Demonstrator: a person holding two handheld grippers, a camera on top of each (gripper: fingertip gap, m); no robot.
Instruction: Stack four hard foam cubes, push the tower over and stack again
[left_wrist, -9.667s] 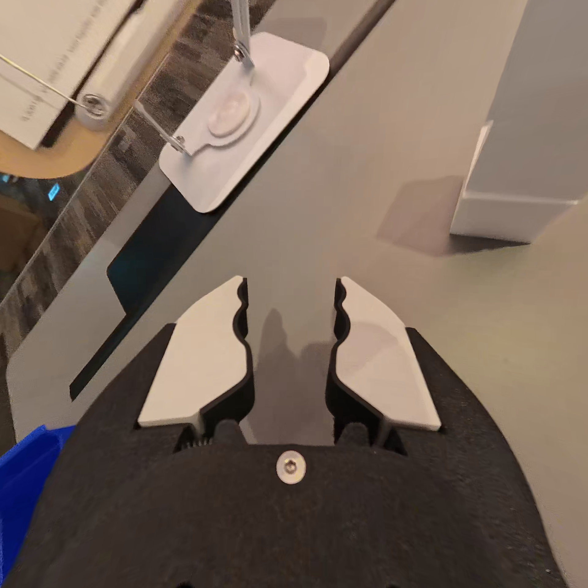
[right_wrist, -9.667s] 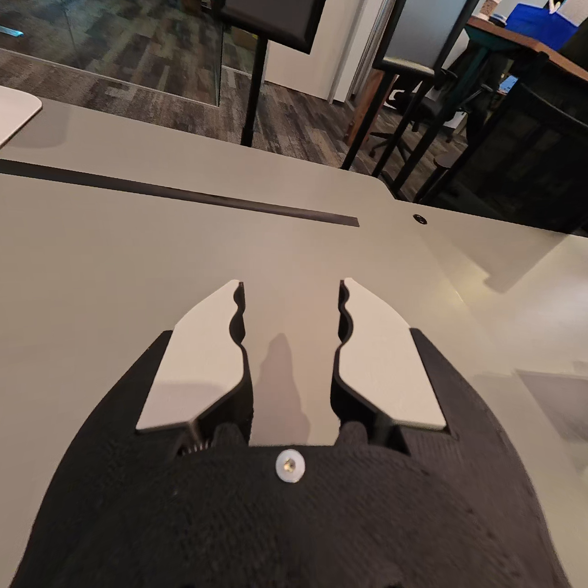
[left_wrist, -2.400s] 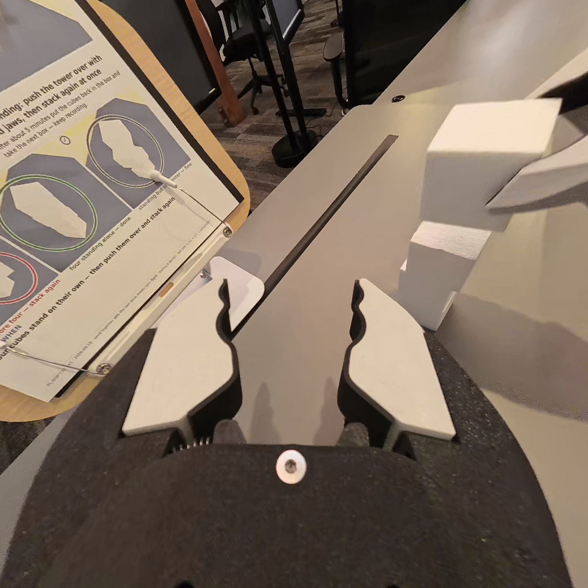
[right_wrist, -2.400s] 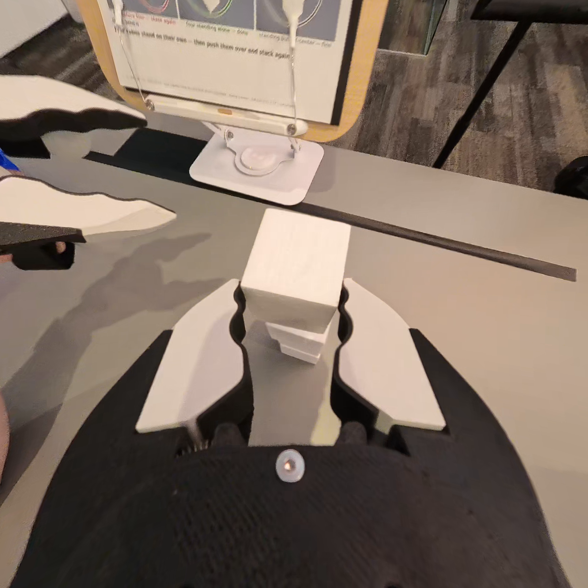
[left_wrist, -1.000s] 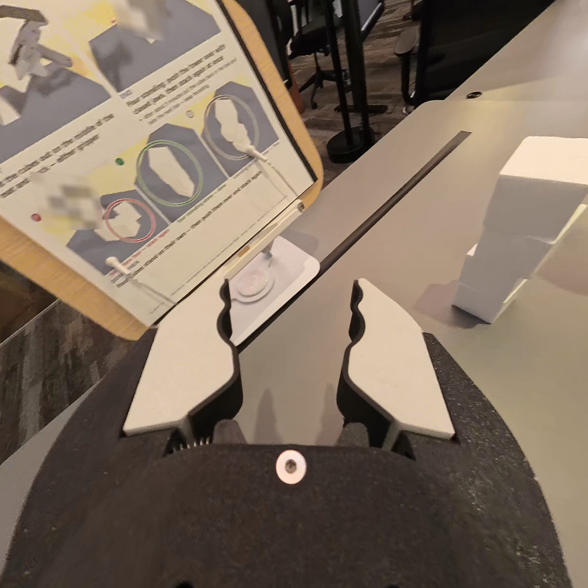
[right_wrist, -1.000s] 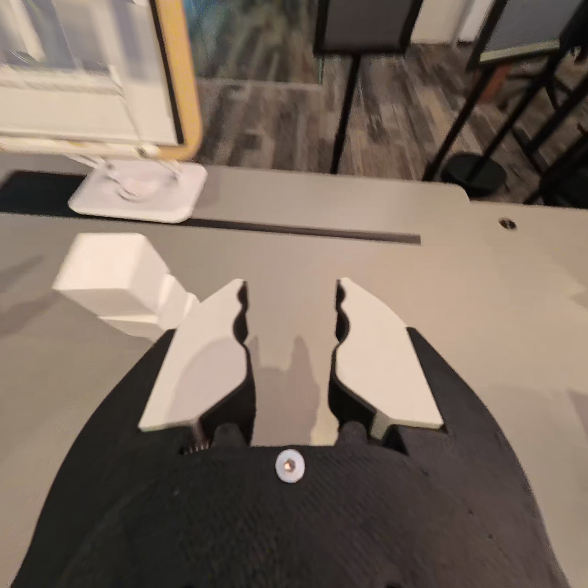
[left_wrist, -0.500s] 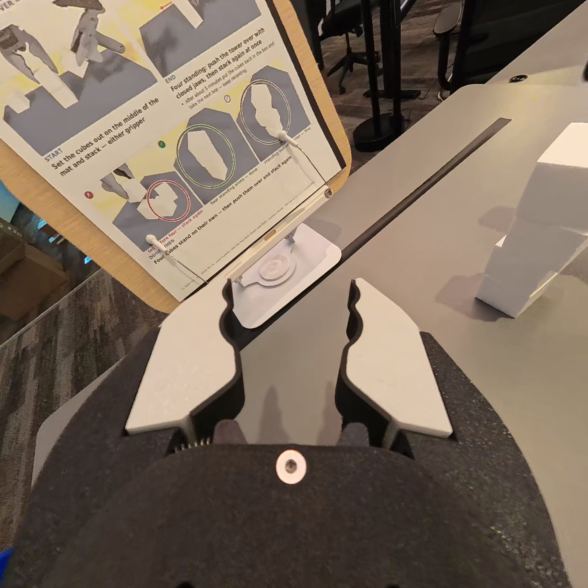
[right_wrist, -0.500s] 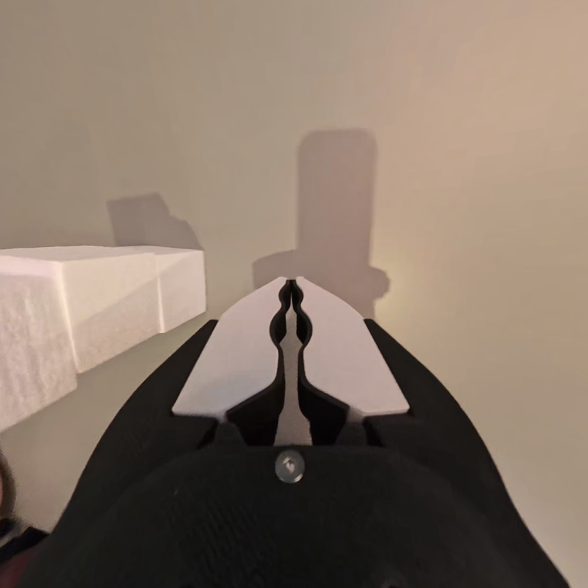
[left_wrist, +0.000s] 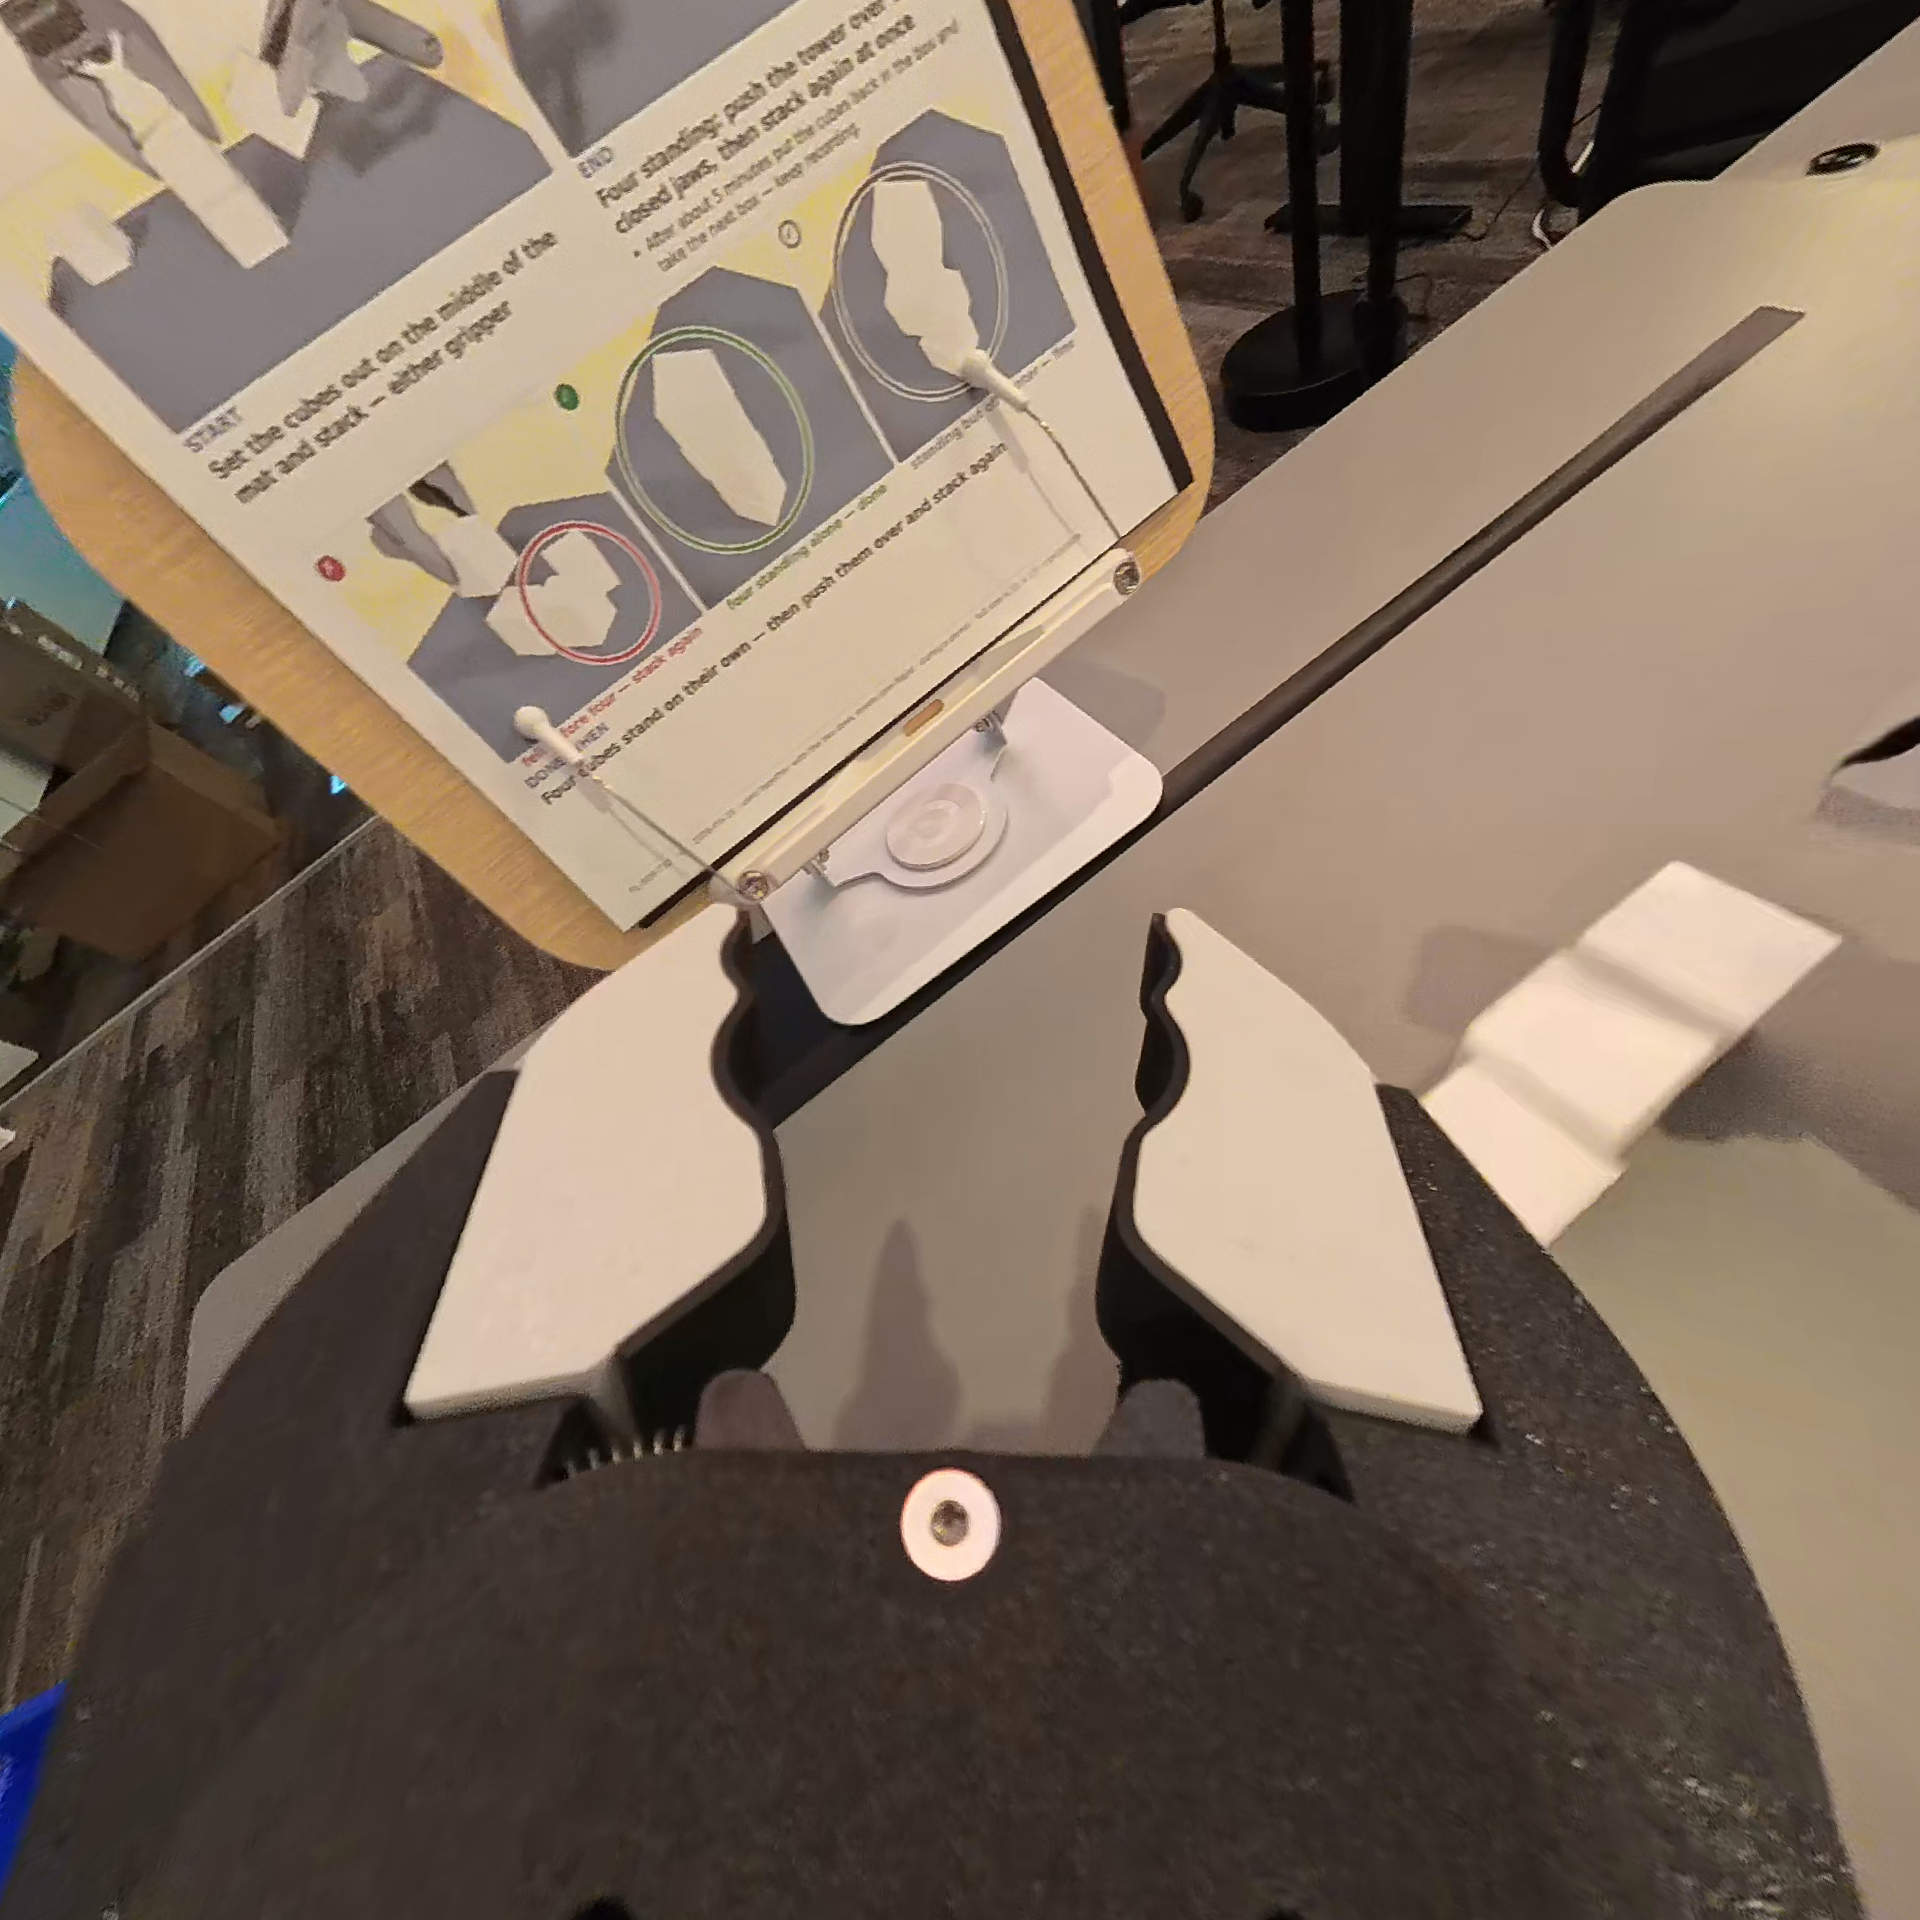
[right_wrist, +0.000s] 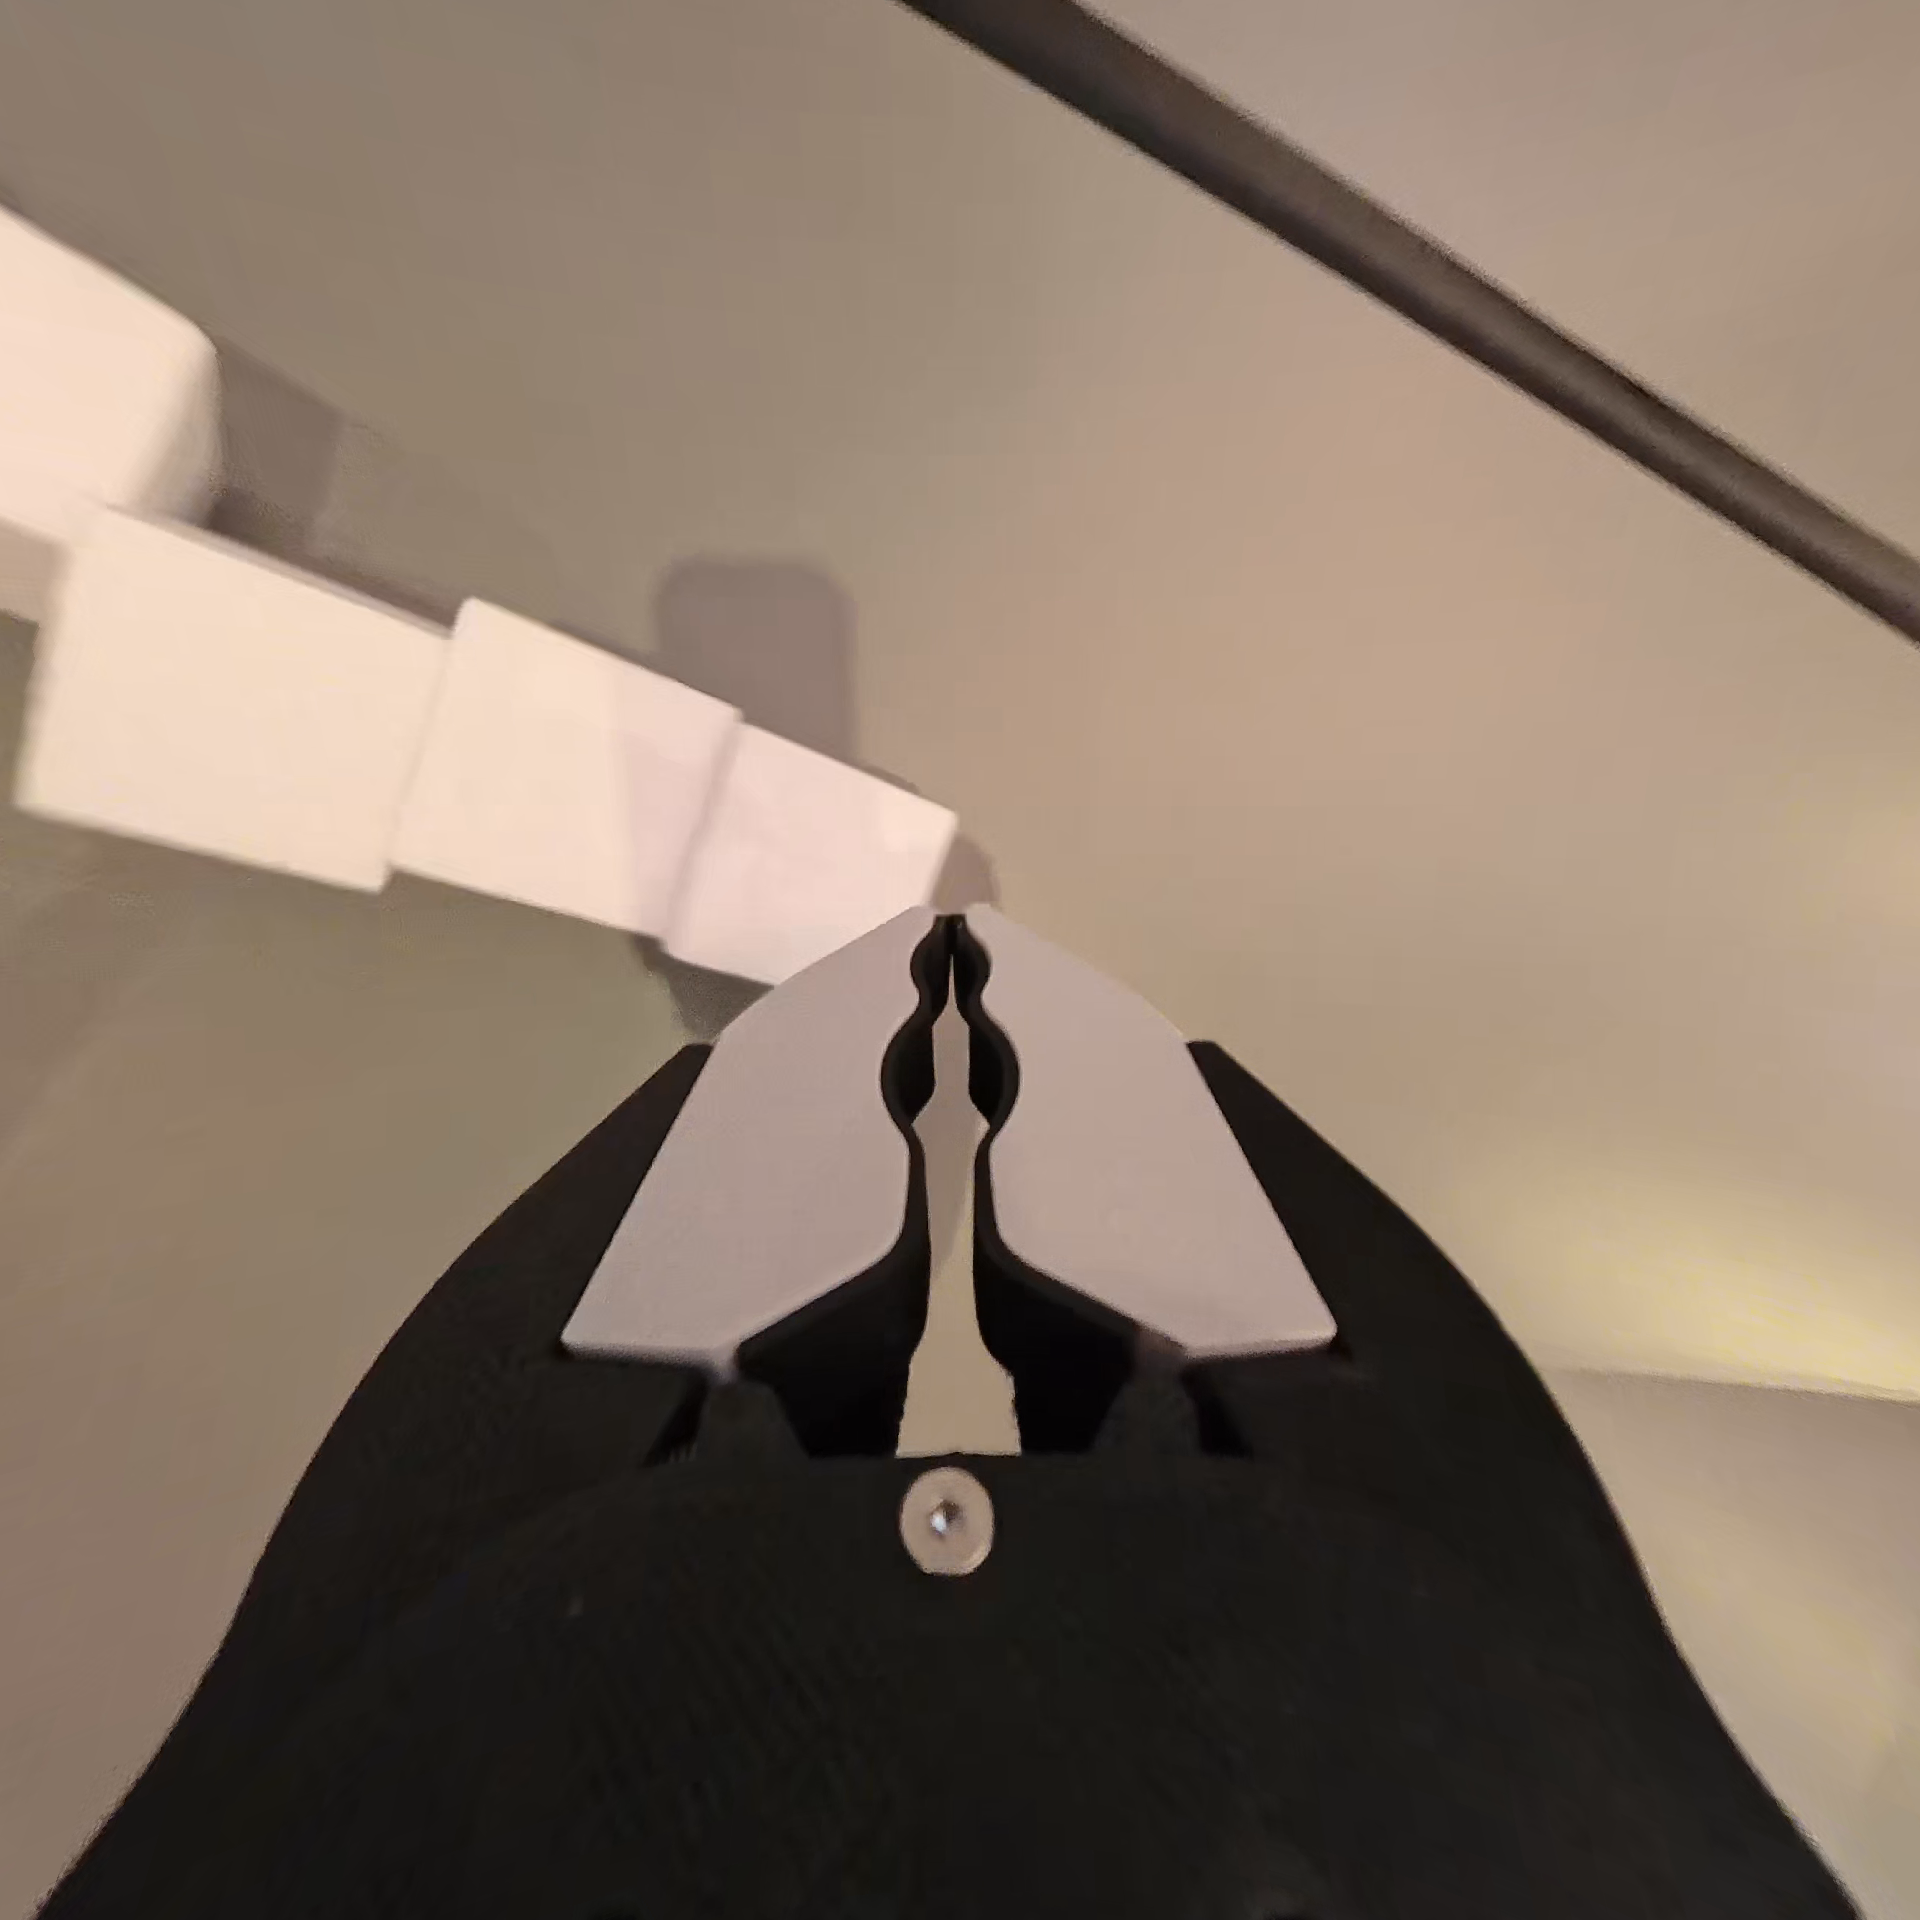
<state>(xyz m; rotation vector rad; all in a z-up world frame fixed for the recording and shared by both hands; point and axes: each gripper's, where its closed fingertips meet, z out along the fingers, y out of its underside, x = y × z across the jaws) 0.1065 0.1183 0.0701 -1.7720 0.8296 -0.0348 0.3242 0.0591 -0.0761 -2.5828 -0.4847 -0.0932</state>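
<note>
Beside the toppling cube tower (right_wrist: 499, 769), right tongs (right_wrist: 951, 920) pressed together; left tongs (left_wrist: 951, 935) spread, empty. Push through steadily, keeping cubes on the surface (right_wrist: 1351, 623).

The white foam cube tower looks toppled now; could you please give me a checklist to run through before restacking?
1. White hard foam cubes off their tower, lying in a tilted row: ok.
2. All four cubes in view: cannot tell; the row runs off the picture's edge.
3. Right gripper open for a pick: not ok, shut at the row's end.
4. Left gripper open and empty: ok.
5. Grey table bare beside the row: ok.
6. Cubes at rest: cannot tell, blurred.
</note>
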